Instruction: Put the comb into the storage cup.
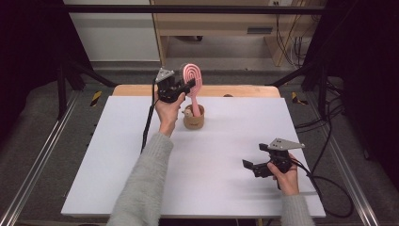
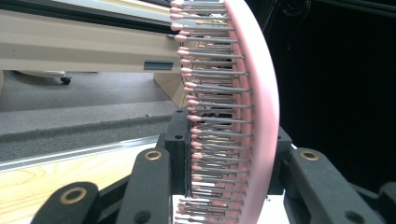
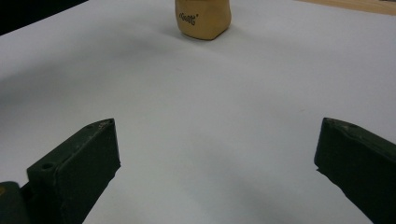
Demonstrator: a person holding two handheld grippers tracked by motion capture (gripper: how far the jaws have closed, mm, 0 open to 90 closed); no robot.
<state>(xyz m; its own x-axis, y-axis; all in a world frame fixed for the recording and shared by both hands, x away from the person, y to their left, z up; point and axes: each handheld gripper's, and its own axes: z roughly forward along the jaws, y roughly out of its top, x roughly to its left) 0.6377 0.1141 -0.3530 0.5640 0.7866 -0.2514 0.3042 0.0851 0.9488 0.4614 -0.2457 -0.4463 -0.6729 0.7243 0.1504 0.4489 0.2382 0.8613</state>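
Holding the pink hairbrush clenched in your left claw above the tan cup, you've yet to seat it; right claw rests released.

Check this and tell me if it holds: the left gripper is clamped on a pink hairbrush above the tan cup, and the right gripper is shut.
Not quite. The right gripper is open: the right gripper view shows its jaws wide apart over the white table. The left gripper does clamp the pink hairbrush above the tan cup.
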